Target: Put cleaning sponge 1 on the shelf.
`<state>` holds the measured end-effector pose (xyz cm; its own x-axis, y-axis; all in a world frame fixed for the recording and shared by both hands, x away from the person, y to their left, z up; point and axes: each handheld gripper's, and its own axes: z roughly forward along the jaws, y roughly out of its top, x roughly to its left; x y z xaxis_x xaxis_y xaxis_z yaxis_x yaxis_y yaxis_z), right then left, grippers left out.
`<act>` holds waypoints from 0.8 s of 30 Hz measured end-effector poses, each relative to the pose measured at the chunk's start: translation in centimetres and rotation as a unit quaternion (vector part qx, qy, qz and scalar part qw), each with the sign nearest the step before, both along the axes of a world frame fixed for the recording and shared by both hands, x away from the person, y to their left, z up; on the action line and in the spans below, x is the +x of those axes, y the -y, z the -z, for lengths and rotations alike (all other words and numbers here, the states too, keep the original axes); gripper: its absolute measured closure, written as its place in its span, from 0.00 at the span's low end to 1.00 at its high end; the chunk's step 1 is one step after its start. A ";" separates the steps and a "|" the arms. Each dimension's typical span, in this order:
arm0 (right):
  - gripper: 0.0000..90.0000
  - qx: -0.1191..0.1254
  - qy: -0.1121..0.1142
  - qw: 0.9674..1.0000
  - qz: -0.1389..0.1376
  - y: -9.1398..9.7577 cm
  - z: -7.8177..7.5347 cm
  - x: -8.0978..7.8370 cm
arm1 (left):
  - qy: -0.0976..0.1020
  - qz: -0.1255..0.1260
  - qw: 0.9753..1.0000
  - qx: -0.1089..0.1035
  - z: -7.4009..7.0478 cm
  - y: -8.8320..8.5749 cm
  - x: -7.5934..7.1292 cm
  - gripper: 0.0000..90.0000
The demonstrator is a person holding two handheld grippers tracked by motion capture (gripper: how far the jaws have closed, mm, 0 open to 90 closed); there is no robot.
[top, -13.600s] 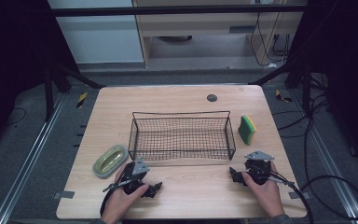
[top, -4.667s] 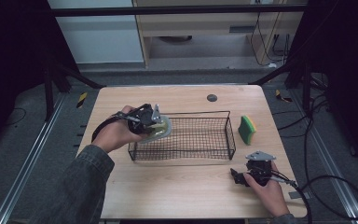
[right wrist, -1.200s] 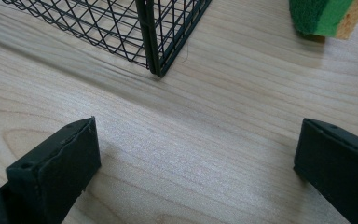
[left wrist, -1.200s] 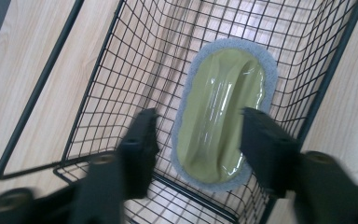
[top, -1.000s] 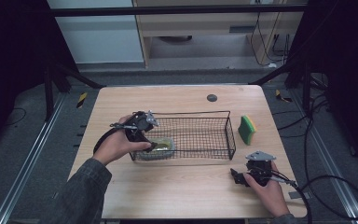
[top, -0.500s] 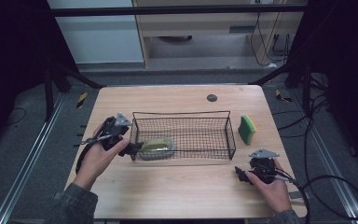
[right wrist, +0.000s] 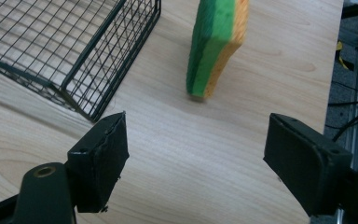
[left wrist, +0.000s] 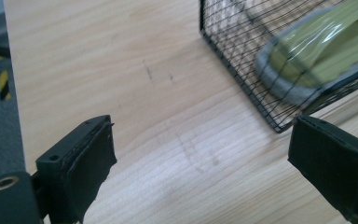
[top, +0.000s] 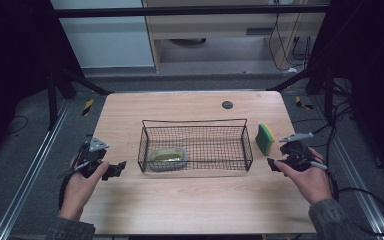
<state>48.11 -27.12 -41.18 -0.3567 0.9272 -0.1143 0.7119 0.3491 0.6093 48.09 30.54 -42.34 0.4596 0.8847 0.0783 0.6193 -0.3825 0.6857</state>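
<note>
Fingers of both the left gripper (top: 111,170) and right gripper (top: 279,164) spread, empty; right closing. Green dish (top: 168,157) lies in basket (top: 195,123), done; sponge (top: 265,138), at basket's 3 o'clock, remains.

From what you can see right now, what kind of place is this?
Probably a lab or a recording workstation, not a home: a wooden table stands on metal rails with trailing cables, and it bears only a wire basket and a sponge.
</note>
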 end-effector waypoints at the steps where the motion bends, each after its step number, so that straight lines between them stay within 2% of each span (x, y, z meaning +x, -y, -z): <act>1: 0.24 -0.001 -0.006 1.000 0.000 0.1 -0.4 0.4 | -0.001 -0.007 1.000 -0.004 0.7 -0.3 0.1 0.07; 3: 0.24 0.008 -0.017 1.000 -0.001 0.2 -1.1 1.1 | -0.002 -0.015 1.000 0.002 2.2 -0.5 0.2 0.07; 5: 0.22 0.020 -0.028 0.999 0.005 0.4 -1.7 1.5 | -0.013 -0.011 1.000 0.009 3.5 -0.5 0.4 0.07; 7: 0.22 0.032 -0.035 0.999 0.011 0.5 -2.3 2.0 | -0.021 -0.014 1.000 0.002 4.5 -0.6 0.6 0.07; 9: 0.23 0.029 -0.037 0.999 0.016 0.6 -3.0 2.5 | -0.025 -0.013 1.000 -0.005 5.3 -0.5 0.8 0.07; 12: 0.27 0.026 -0.036 0.999 0.018 0.5 -4.1 3.2 | -0.028 -0.023 0.999 -0.003 6.0 -0.6 1.3 0.07; 14: 0.31 0.038 -0.036 0.998 0.021 0.5 -4.8 3.7 | -0.028 -0.025 0.999 -0.011 6.3 -0.7 1.5 0.07; 16: 0.35 0.050 -0.042 0.998 0.022 0.4 -5.2 4.1 | -0.031 -0.024 0.999 -0.007 6.5 -0.7 1.4 0.06; 21: 0.38 0.055 -0.050 0.997 0.030 0.1 -5.4 5.5 | -0.037 -0.029 0.999 0.002 7.2 -0.6 1.2 0.06; 24: 0.38 0.058 -0.057 0.996 0.032 -0.2 -5.1 6.3 | -0.037 -0.024 0.999 -0.003 7.5 -0.4 1.3 0.05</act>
<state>54.45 -26.90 -36.12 -0.3012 0.9530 0.0332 0.7973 0.2326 0.5570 49.43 30.96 -49.82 0.4216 0.9059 0.0401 0.6859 -0.3475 0.6394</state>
